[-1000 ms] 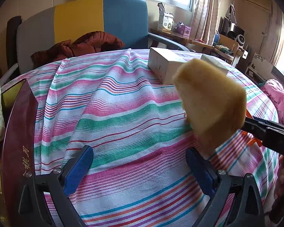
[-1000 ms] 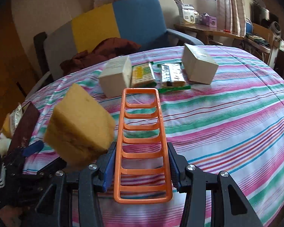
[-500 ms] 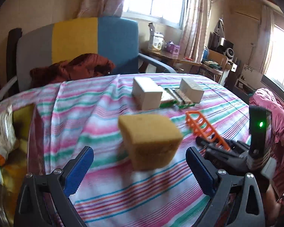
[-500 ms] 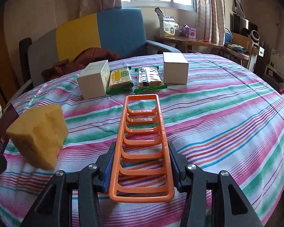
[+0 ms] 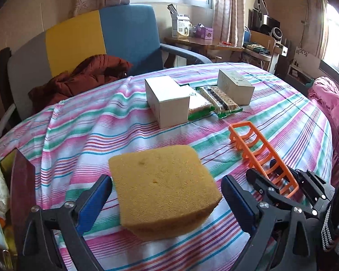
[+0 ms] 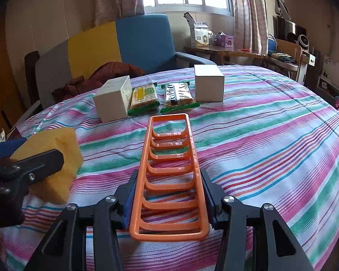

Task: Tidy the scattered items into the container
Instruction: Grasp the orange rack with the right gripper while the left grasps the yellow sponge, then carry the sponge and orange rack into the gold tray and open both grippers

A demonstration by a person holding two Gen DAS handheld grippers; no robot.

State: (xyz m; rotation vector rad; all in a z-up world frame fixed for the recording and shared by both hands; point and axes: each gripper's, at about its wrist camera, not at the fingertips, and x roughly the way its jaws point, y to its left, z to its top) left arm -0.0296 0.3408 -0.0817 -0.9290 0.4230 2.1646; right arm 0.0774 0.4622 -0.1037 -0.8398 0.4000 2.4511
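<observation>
Sponge [image 5: 165, 189] on striped cloth [image 5: 97, 131], dead ahead between fingers of left gripper [image 5: 166, 199]; jaws closing, pads not yet pressing, gaps both sides. Right gripper [image 6: 168, 205] clamped on orange rack [image 6: 169, 171], long axis pointing away toward boxes [image 6: 113, 99] and snack packs [image 6: 144, 98]. Left nearer sponge. Right gripper just beside it; no container in view.

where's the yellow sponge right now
In the left wrist view, the yellow foam sponge block lies on the striped tablecloth between the left tool's closing jaws, left of the orange plastic rack.
</observation>
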